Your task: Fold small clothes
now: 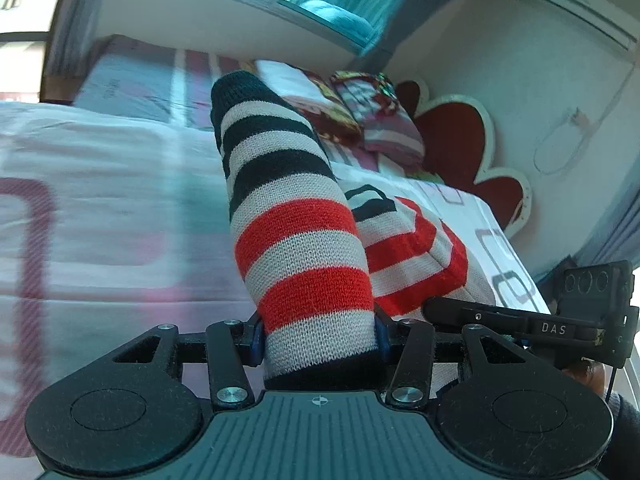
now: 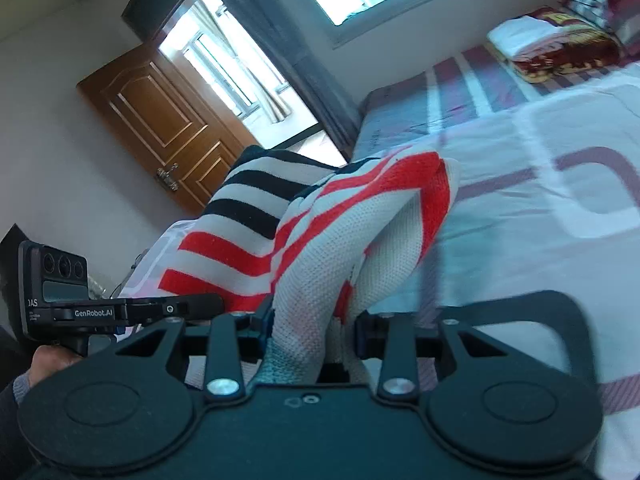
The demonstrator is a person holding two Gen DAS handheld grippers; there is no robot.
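A small knit sweater (image 1: 300, 240) with red, white and black stripes is held up over the bed between both grippers. My left gripper (image 1: 318, 340) is shut on a striped sleeve or edge of it, and the rest rises ahead of the jaws. In the right wrist view my right gripper (image 2: 316, 328) is shut on a bunched white and red part of the same sweater (image 2: 352, 232), which drapes off to the left. Each wrist view shows the other gripper beside it: the right gripper (image 1: 532, 326) and the left gripper (image 2: 120, 312), the latter with a hand under it.
Below lies a bed (image 1: 100, 208) with a white and pink patterned sheet. Folded blankets (image 1: 360, 112) and a red flower-shaped cushion (image 1: 472, 152) sit at its head. A wooden door (image 2: 160, 128), windows and a wall air conditioner (image 1: 588, 8) surround the bed.
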